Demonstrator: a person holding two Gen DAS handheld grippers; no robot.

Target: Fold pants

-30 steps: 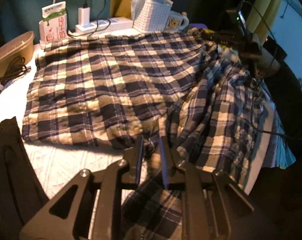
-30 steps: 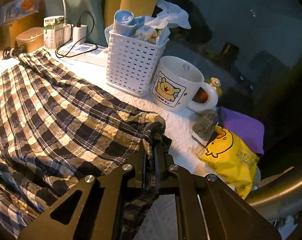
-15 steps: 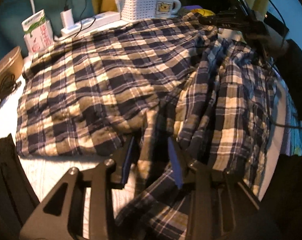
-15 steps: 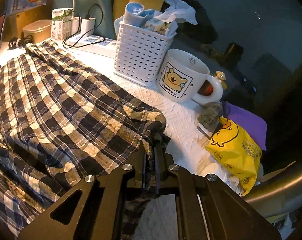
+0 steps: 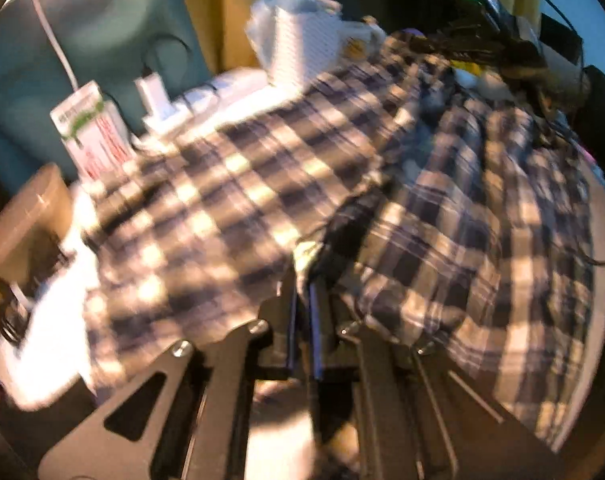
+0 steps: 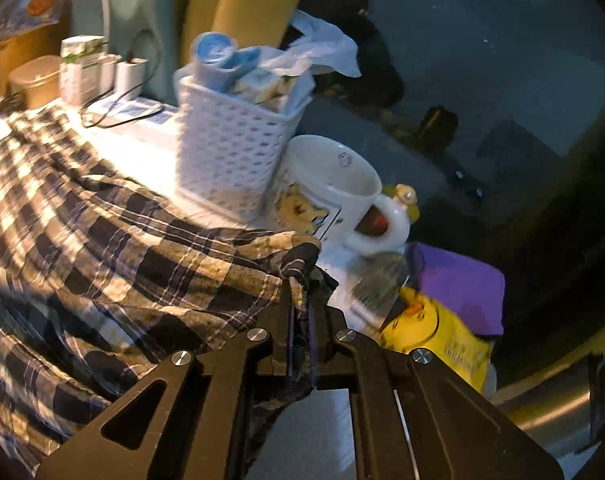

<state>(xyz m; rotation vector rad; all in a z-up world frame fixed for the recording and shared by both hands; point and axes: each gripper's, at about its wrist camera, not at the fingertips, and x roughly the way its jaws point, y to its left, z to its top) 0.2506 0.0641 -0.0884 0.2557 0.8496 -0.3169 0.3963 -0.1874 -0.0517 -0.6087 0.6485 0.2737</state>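
The plaid pants [image 5: 230, 208] lie spread over a white table, navy and cream checks, with a bunched part [image 5: 502, 232] hanging toward the right. My left gripper [image 5: 302, 284] is shut on a fold of the pants at their near edge. My right gripper [image 6: 300, 280] is shut on a corner of the pants [image 6: 142, 264], held just above the table beside the mug. The right gripper also shows at the top right of the left wrist view [image 5: 434, 46]. The left wrist view is motion blurred.
A white basket [image 6: 226, 152], a bear mug [image 6: 326, 196], a yellow bag [image 6: 438, 340] and a purple item [image 6: 458, 280] stand close to my right gripper. A milk carton [image 5: 92, 132], power strip [image 5: 206, 96] and brown bowl [image 5: 26, 212] line the back left.
My left gripper closed on the pants' near fold and lifted it. My right gripper kept its grip and rose slightly toward the basket and mug.
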